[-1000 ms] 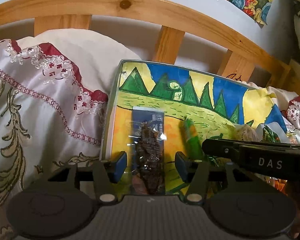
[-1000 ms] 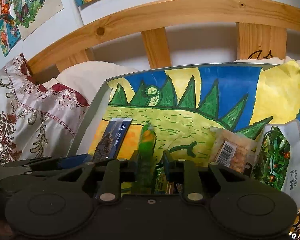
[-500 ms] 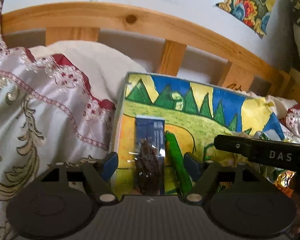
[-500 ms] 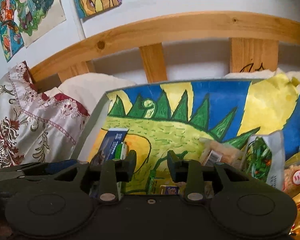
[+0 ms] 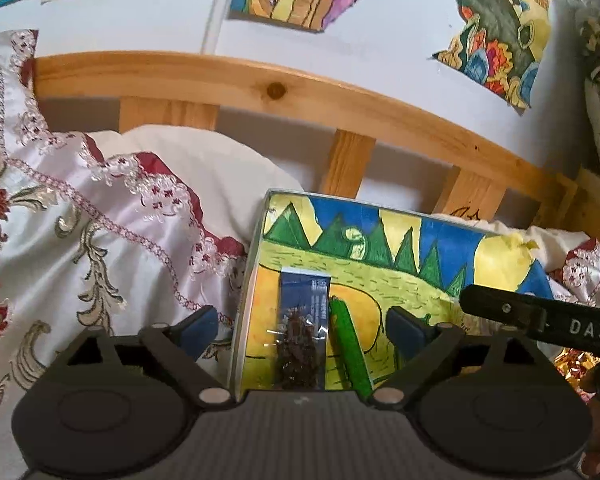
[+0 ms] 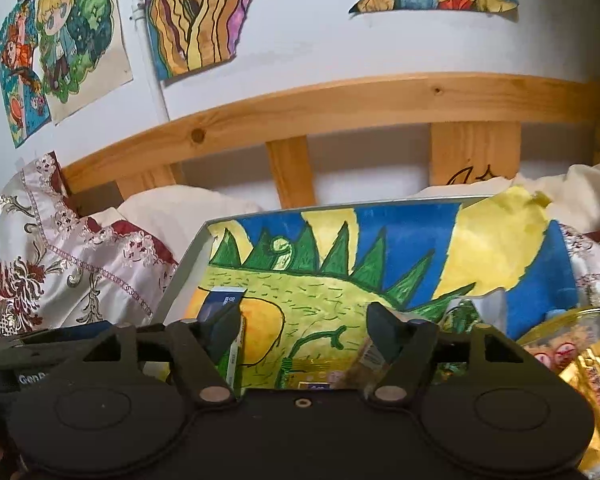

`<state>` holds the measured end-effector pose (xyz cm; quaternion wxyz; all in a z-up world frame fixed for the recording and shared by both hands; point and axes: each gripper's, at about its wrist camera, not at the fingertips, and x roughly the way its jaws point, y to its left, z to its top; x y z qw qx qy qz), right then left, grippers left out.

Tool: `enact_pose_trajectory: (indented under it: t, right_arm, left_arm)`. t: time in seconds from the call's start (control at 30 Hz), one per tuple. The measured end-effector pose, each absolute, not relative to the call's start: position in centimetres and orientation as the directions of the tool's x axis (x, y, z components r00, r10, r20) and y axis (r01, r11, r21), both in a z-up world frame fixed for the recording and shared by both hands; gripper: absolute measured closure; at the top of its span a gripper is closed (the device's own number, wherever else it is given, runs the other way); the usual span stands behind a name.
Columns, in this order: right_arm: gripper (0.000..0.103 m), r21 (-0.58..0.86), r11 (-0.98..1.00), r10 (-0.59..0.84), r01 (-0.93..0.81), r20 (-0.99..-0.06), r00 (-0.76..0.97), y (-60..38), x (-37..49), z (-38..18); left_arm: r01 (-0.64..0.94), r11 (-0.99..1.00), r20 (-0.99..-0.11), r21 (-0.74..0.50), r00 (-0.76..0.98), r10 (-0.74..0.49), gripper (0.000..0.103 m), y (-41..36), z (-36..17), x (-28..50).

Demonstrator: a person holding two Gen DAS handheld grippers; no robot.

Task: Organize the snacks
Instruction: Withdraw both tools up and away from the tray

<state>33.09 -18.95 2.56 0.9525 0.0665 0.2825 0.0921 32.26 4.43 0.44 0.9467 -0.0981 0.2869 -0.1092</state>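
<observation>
A painted tray (image 5: 384,236) with a dinosaur picture lies on the bed, seen too in the right wrist view (image 6: 400,240). On its left part lie a blue packet of dark dried snack (image 5: 302,332) and a green stick-shaped snack (image 5: 348,348) side by side. My left gripper (image 5: 300,326) is open and empty, its fingers either side of these two. My right gripper (image 6: 304,330) is open and empty above the tray; the blue packet's (image 6: 220,304) corner shows behind its left finger. Other snack bags (image 6: 572,356) lie at the tray's right end.
A wooden headboard (image 5: 300,92) runs behind the tray, with drawings taped to the wall above. An embroidered white and red cover (image 5: 80,240) and a pillow lie to the left. The right gripper's body (image 5: 540,318) reaches in from the right in the left wrist view.
My right gripper opened, let go of the green stick snack beside the blue packet, and drew back. My left gripper opened wider and both views tilted upward.
</observation>
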Motion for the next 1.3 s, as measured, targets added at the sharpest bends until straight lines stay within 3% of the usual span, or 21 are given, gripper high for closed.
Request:
enact_pose_trajectory:
  t: [0.3, 0.6, 1.3]
  right_arm:
    - [0.011, 0.167, 0.98, 0.175, -0.104, -0.494, 0.852, -20.2, 31.4, 3.9]
    - [0.002, 0.144, 0.985, 0.148, -0.09, -0.468, 0.871, -21.0, 29.9, 4.7]
    - [0.001, 0.085, 0.995, 0.077, -0.044, -0.434, 0.898, -22.2, 25.4, 4.9]
  left_arm:
    - [0.132, 0.965, -0.486, -0.228, 0.843, -0.23, 0.001, 4.3, 1.9, 30.8]
    - [0.111, 0.97, -0.473, -0.216, 0.857, -0.203, 0.001, 3.9, 2.7, 29.9]
    - [0.084, 0.985, -0.432, -0.15, 0.891, -0.142, 0.001, 2.9, 3.6, 25.8]
